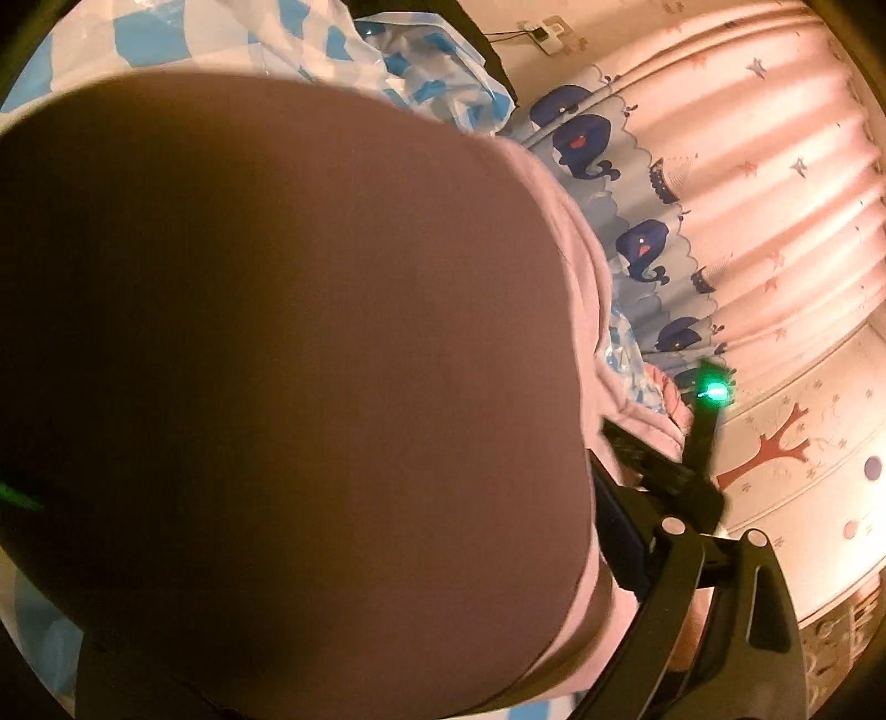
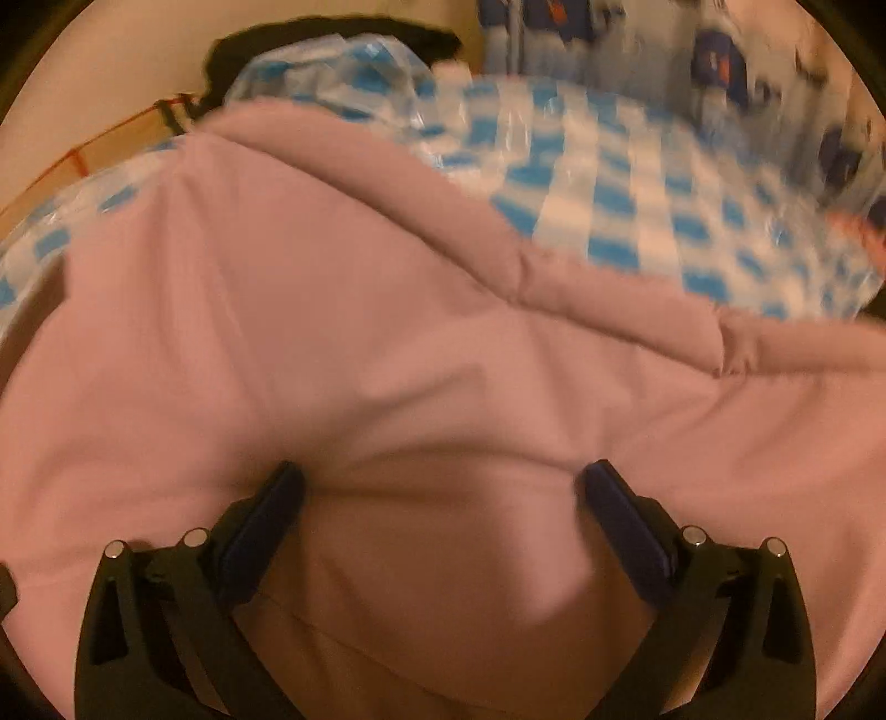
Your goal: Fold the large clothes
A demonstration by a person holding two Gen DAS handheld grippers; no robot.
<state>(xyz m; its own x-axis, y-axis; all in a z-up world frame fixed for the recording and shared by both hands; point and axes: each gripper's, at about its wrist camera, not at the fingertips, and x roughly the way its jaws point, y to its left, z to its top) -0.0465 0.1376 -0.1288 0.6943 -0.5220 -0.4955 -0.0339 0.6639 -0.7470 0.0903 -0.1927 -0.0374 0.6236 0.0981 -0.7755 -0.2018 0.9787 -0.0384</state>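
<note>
A large pink garment [image 2: 343,310] lies spread over a surface covered in blue-and-white checked plastic [image 2: 626,199]. My right gripper [image 2: 443,487] is open, its fingers [image 2: 277,509] pressed down on the pink cloth, which bulges up between them. In the left wrist view the pink garment [image 1: 288,354] hangs right over the lens, dark and blurred, and hides most of the view. Only the right finger [image 1: 626,526] of my left gripper shows, with cloth against it. The left finger is hidden, so the jaw state is unclear.
A curtain with blue whales [image 1: 637,243] and pink pleats [image 1: 775,166] hangs beyond the surface. A wall with a red tree decal [image 1: 775,448] is at the right. A dark object [image 2: 332,33] lies at the far edge of the surface.
</note>
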